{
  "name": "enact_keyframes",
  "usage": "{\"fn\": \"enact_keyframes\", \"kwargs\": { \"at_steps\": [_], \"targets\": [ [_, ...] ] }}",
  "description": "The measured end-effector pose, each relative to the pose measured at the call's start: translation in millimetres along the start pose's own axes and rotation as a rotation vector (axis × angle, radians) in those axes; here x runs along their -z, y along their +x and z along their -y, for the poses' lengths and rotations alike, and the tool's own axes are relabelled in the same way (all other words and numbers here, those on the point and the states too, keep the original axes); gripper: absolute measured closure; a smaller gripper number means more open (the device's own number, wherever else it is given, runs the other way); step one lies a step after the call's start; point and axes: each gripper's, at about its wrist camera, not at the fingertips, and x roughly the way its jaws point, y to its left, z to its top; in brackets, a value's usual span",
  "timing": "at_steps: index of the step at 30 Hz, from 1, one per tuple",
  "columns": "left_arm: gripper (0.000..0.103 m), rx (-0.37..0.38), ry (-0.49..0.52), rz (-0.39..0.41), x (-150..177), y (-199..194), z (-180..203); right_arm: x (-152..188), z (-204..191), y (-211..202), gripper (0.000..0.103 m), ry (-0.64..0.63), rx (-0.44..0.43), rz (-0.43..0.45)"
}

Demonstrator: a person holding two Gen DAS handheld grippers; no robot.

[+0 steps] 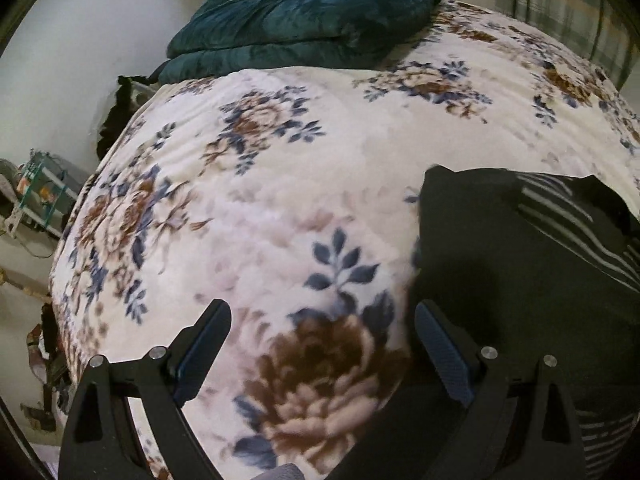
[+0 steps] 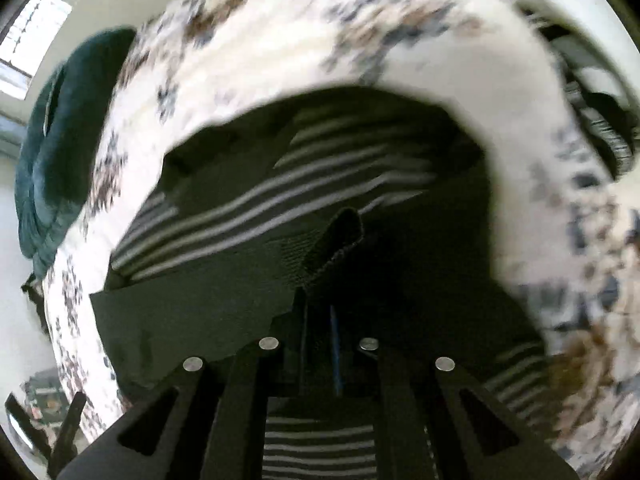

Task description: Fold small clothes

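A black garment with grey-white stripes (image 1: 520, 264) lies on the floral bedspread (image 1: 320, 168), at the right in the left wrist view. My left gripper (image 1: 322, 322) is open and empty, just left of the garment's edge, its right finger over the dark cloth. In the right wrist view the same garment (image 2: 280, 196) fills the middle, partly folded over itself. My right gripper (image 2: 320, 304) is shut on a fold of the garment's black edge and holds it lifted. The view is blurred by motion.
A folded teal blanket (image 1: 304, 16) lies at the far end of the bed; it also shows at the left in the right wrist view (image 2: 52, 152). White wall and a cluttered shelf (image 1: 36, 196) stand left of the bed. More dark clothing (image 2: 604, 124) lies at the right.
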Motion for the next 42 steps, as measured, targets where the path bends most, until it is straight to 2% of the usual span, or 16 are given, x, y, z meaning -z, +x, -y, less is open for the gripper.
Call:
{"fn": "enact_keyframes", "kwargs": {
  "at_steps": [3,6,10,12,14,16,18,20,22,25,28,31,34,36,40,42],
  "targets": [
    [0.009,0.025,0.009,-0.001,-9.1,5.7,11.8,-3.8,26.9,-21.9,0.094,0.025,0.019,0.027],
    [0.009,0.054,0.006,-0.016,-18.6,15.5,24.6,-10.9,55.6,-26.2,0.094,0.044,0.069,0.037],
    [0.009,0.093,0.011,-0.033,-28.8,31.9,46.8,-16.1,88.7,-6.5,0.093,0.087,0.061,-0.019],
    [0.009,0.116,0.038,-0.039,-30.7,39.1,59.1,-16.4,107.2,3.7,0.086,0.137,0.077,-0.065],
    [0.009,0.106,0.102,-0.041,-30.2,48.4,74.9,-13.2,117.7,1.7,0.072,0.193,0.086,-0.059],
    [0.009,0.072,0.174,-0.044,-23.6,58.5,86.2,-8.5,123.2,-8.7,0.057,0.227,0.049,-0.01],
    [0.009,0.032,0.229,-0.055,-11.1,69.5,88.1,-1.5,119.5,-17.0,0.051,0.225,-0.04,0.034],
    [0.009,0.028,0.229,-0.075,-0.2,75.5,79.9,4.4,111.3,-8.7,0.046,0.175,-0.063,0.001],
    [0.009,0.005,0.217,-0.111,9.9,79.8,68.4,12.0,105.3,10.3,0.046,0.119,0.0,-0.057],
    [0.009,0.026,0.169,-0.172,25.6,82.3,48.9,22.6,110.8,33.5,0.046,0.099,0.182,-0.157],
    [0.009,0.054,0.108,-0.163,27.8,68.8,32.6,25.2,111.1,21.5,0.046,0.134,0.179,-0.156],
    [0.009,0.107,0.044,-0.121,17.5,54.5,25.1,20.0,84.0,-6.2,0.046,0.08,0.128,-0.098],
    [0.009,0.188,0.009,-0.101,2.4,54.3,30.0,9.8,25.2,-17.0,0.046,-0.066,0.005,-0.096],
    [0.009,0.223,0.006,-0.108,-3.7,63.9,36.8,-1.6,-31.4,-4.9,0.046,-0.193,-0.086,-0.138],
    [0.009,0.202,0.027,-0.13,-5.9,87.1,49.7,-17.0,-152.6,39.2,0.046,-0.434,-0.258,-0.216],
    [0.009,0.187,0.037,-0.132,-3.6,94.3,52.6,-24.0,-203.3,69.5,0.046,-0.527,-0.296,-0.256]
  ]
}}
